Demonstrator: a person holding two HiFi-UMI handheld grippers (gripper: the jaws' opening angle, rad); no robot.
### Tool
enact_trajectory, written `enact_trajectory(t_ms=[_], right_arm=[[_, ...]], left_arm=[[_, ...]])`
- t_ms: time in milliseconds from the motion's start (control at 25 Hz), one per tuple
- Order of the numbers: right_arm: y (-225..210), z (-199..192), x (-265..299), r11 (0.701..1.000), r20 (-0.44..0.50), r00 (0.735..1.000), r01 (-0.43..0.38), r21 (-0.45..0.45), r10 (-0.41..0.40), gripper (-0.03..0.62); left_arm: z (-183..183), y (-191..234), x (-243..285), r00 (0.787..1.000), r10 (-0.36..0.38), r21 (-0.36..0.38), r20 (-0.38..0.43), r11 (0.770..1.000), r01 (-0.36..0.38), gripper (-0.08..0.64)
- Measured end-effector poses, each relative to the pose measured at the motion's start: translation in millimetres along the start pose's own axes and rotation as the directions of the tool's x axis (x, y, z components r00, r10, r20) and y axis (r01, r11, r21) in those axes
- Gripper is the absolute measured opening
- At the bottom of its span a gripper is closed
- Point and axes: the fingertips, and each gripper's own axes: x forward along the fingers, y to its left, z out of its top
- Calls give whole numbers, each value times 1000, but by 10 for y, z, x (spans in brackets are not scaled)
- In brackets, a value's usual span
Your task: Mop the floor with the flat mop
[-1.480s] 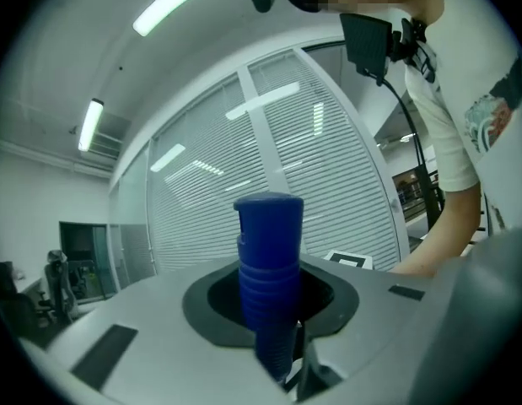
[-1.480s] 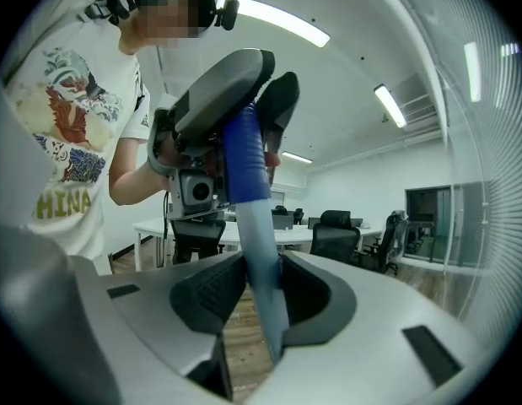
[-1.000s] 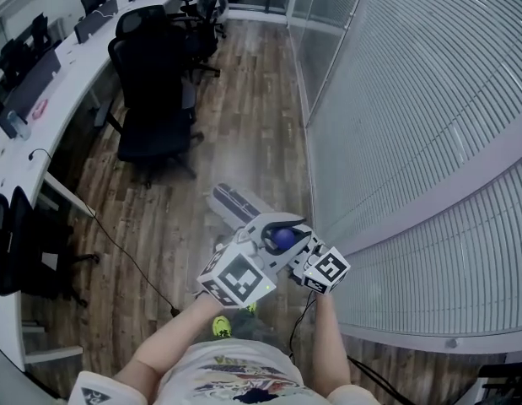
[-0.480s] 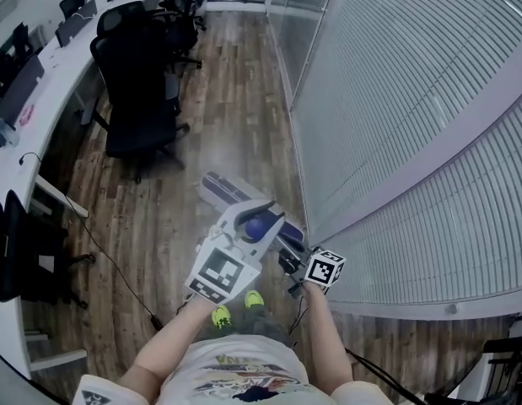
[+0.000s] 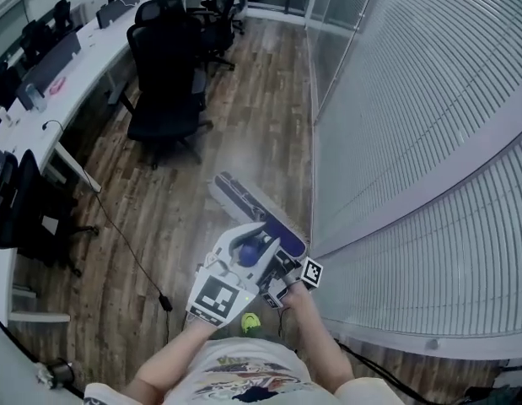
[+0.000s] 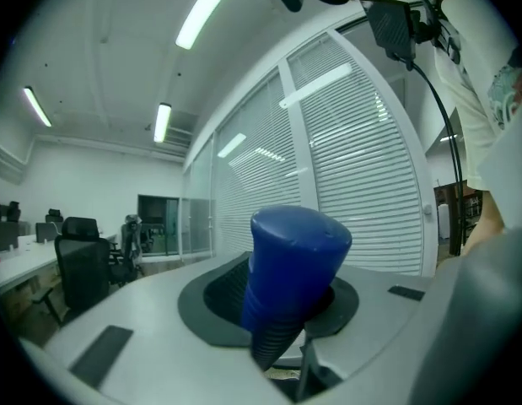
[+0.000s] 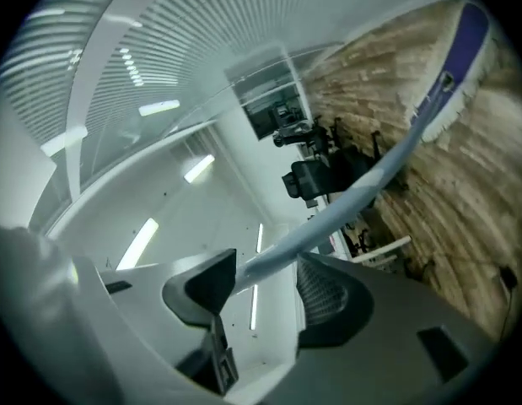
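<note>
White printed T-shirt (image 5: 244, 376); lime shoe (image 5: 250, 320); grey left tongs (image 5: 252, 245), black-white marker cube (image 5: 217, 298).

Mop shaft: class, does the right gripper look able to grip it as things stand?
Probably yes. The right gripper, its jaws just opened, has the mop shaft running between them, with nothing else in the gap.

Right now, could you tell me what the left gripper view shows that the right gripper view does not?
Only left: the mop's blue handle end, clamped in the left gripper. Only right: the pole running between the right gripper's jaws, which have just been opening, down to the mop head on the wooden floor. Both: the slatted blinds, office chairs.
</note>
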Motion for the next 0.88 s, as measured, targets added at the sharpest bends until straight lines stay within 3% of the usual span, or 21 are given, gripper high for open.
enact_trajectory(t_ms=[200, 440, 600, 880], right_arm=[[-138, -47, -348, 986, -8, 1000, 28, 167, -27, 225], [-133, -3, -551, 973, -29, 999, 37, 228, -32, 229], [-39, 3, -715, 974, -151, 985, 113, 198, -84, 229], [309, -172, -825, 963, -364, 924, 192, 187, -113, 233]], left_arm=[[-93, -416, -7, 997, 67, 24, -24, 998, -66, 80], [-219, -828, 38, 994, 85, 31, -63, 996, -83, 80], [-157, -1037, 104, 994, 89, 24, -59, 996, -87, 80], [295, -1203, 117, 992, 122, 58, 13, 991, -123, 80]])
